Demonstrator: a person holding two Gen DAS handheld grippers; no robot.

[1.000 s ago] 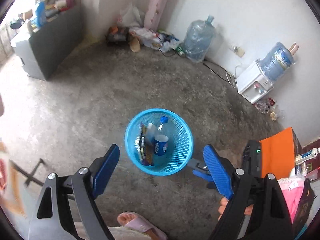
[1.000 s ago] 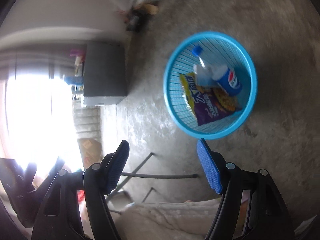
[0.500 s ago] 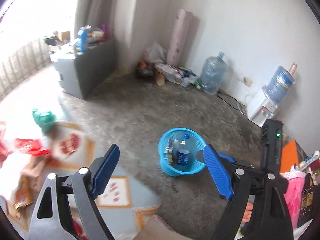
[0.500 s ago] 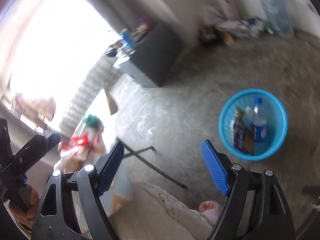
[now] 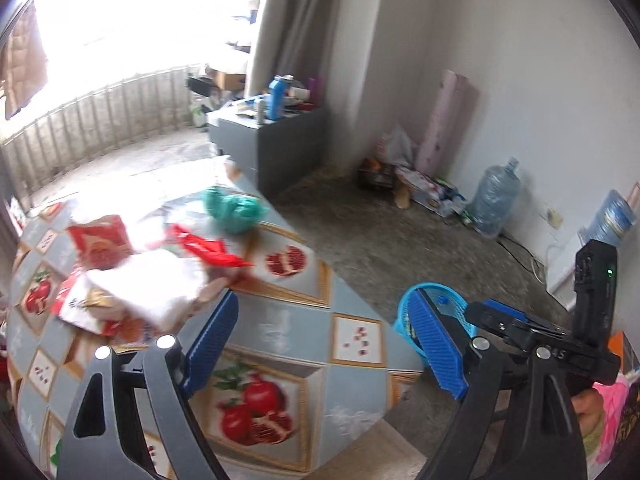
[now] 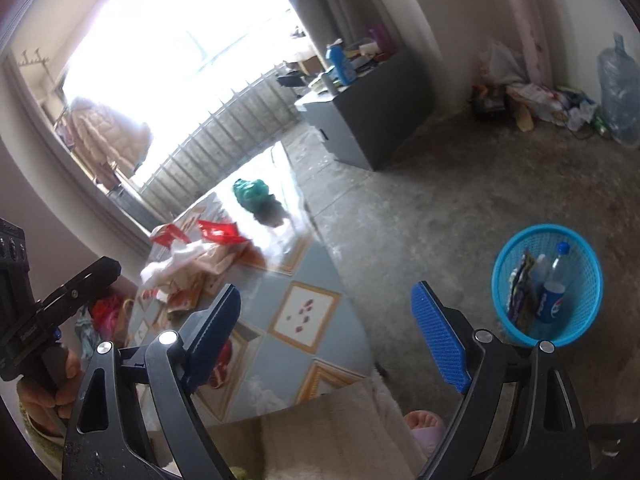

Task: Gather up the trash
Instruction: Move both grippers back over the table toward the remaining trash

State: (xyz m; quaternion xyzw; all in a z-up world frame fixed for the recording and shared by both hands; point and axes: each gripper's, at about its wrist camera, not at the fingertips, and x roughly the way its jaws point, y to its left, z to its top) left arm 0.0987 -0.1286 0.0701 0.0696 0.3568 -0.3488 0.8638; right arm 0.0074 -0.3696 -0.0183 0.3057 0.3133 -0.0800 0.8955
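Observation:
A blue mesh basket [image 6: 582, 280] stands on the concrete floor, holding a Pepsi bottle [image 6: 554, 300] and a snack packet [image 6: 520, 292]. In the left wrist view the basket [image 5: 404, 316] peeks out behind a blue pad. On the pomegranate-print table [image 5: 280, 320] lie a red wrapper [image 5: 208, 248], crumpled white paper [image 5: 156, 280], a red-and-white packet [image 5: 100, 240] and a green bag [image 5: 232, 208]. My left gripper [image 5: 324, 320] hangs open over the table's near part, nothing between its pads. My right gripper [image 6: 326, 312] is over the table edge, its jaws opening, nothing between them.
A grey cabinet [image 5: 280, 144] with bottles on top stands past the table. Bags and boxes [image 5: 400, 176] are piled in the corner beside a large water jug [image 5: 496, 200]. The person's slippered foot [image 6: 424, 424] is on the floor near the basket.
Both views have swung up from the basket to the table and its litter. The right gripper has rolled upright and its jaws have widened. The basket now sits low at the right.

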